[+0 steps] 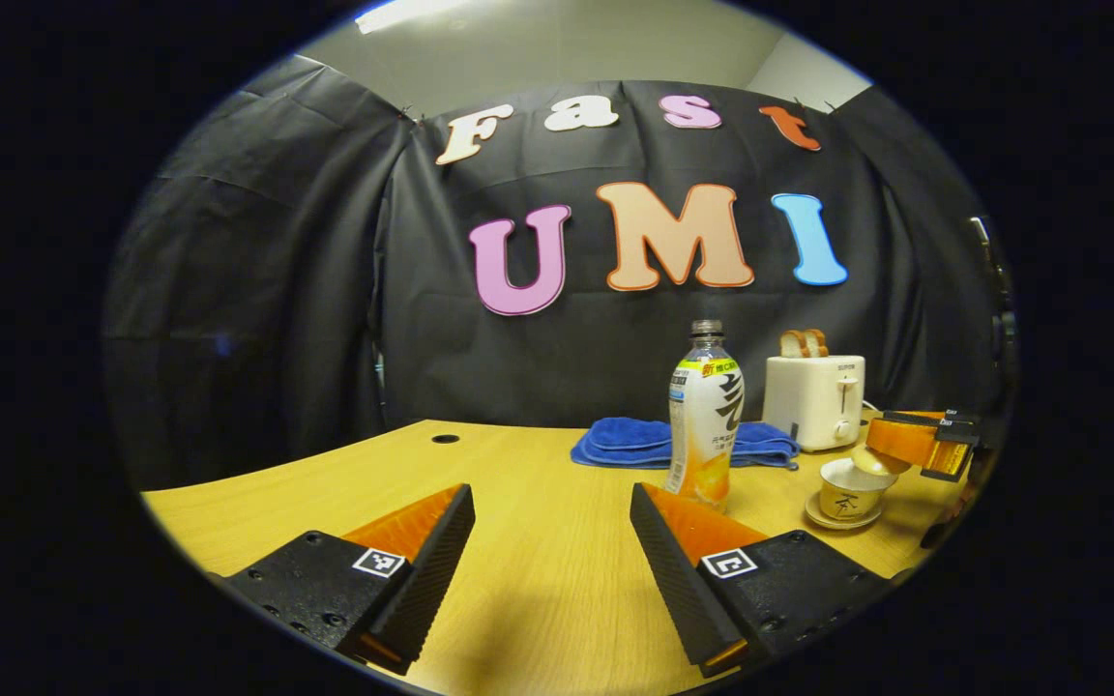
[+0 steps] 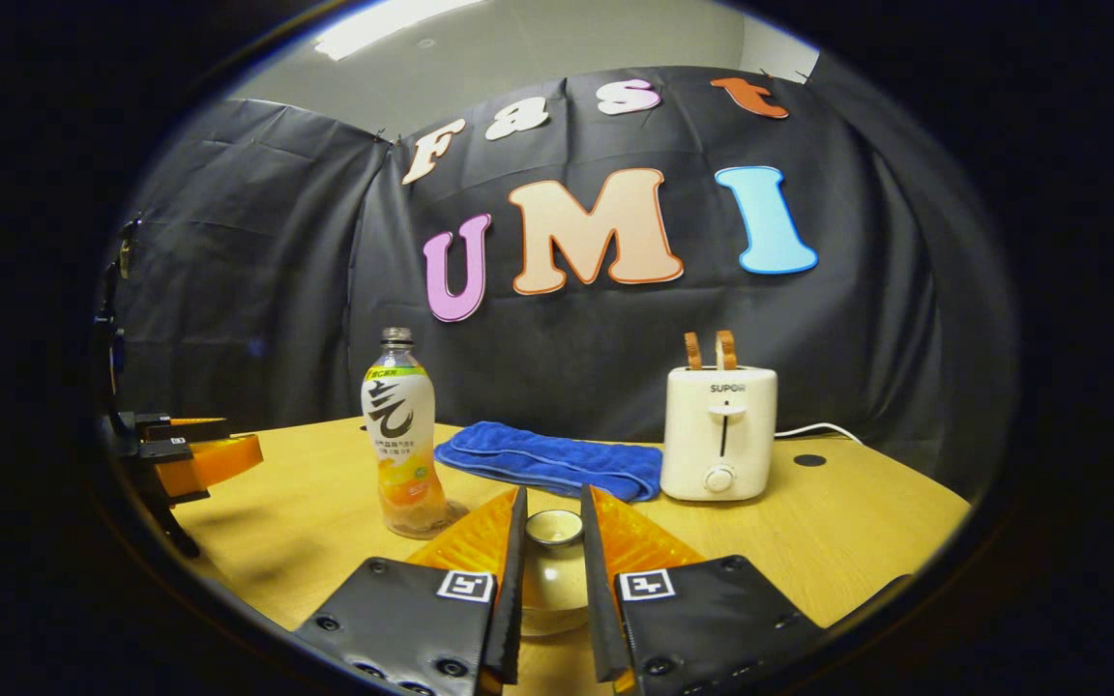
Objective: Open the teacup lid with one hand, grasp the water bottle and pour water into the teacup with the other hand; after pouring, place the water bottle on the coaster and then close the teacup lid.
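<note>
— Fingers first, left gripper view: what are yours doing?

— My left gripper (image 1: 552,541) is spread wide, nothing between its fingers, hovering low over the wooden table (image 1: 538,599). Ahead and a little right stands the water bottle (image 1: 705,416), upright, cap off as far as I can tell, with orange liquid in its lower part. A folded blue towel (image 1: 634,443) lies behind it, and a white toaster (image 1: 814,401) with two slices of bread sticking up stands just right of the towel.

— And the teacup?

— Right of the bottle, near the table edge: the teacup (image 1: 849,488) sits on its saucer (image 1: 839,520), open. My right gripper (image 1: 891,454) reaches in from the right, holding the teacup lid (image 1: 874,461) tilted just above the cup's rim.

— Now the right gripper view.

— My right gripper (image 2: 553,551) is clenched on the teacup lid (image 2: 554,570); both fingers press its sides, and the round knob points away from me. The water bottle (image 2: 400,435) stands to the left, just beside my left finger's tip. The towel (image 2: 547,462) lies beyond, the toaster (image 2: 719,430) to the right with its cord trailing off. My left gripper (image 2: 214,456) shows at the far left edge, above the table (image 2: 857,522).

— Is the coaster there?

— I cannot tell; there is a faint disc under the bottle's base, nothing clearer.
</note>
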`<action>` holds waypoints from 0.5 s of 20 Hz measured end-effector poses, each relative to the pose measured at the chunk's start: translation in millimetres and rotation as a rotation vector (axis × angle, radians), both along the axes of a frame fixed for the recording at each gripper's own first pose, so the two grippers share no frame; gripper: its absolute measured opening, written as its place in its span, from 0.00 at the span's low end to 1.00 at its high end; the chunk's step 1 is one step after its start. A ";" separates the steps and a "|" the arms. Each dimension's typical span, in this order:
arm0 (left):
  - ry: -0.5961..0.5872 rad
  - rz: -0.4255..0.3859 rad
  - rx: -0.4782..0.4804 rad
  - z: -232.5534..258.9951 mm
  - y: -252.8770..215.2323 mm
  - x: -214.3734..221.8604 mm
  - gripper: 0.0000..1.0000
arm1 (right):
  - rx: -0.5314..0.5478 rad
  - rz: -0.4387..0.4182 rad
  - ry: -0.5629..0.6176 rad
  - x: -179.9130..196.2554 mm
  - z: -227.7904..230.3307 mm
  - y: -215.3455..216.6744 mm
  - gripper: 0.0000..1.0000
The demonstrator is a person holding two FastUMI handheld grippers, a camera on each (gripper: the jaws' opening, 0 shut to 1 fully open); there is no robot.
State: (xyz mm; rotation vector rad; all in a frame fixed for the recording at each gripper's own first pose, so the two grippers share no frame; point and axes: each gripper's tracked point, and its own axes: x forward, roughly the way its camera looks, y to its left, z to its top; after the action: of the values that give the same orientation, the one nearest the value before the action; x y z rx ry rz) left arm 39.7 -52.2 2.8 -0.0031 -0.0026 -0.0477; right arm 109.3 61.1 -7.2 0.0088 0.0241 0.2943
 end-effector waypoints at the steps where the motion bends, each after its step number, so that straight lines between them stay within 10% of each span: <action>1: 0.001 0.000 0.003 1.6 -1.5 -1.3 0.95 | -0.003 0.016 0.011 3.0 -3.1 4.4 0.34; 10: 0.001 -0.007 0.002 -0.7 -3.8 -0.1 0.95 | -0.045 0.048 0.137 12.4 -22.7 13.1 0.33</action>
State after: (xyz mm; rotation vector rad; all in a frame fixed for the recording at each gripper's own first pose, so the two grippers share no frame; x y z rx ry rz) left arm 39.6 -56.0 2.0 -0.0012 -0.0020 -0.0550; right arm 121.7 74.2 -29.9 -0.0166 0.1677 0.3411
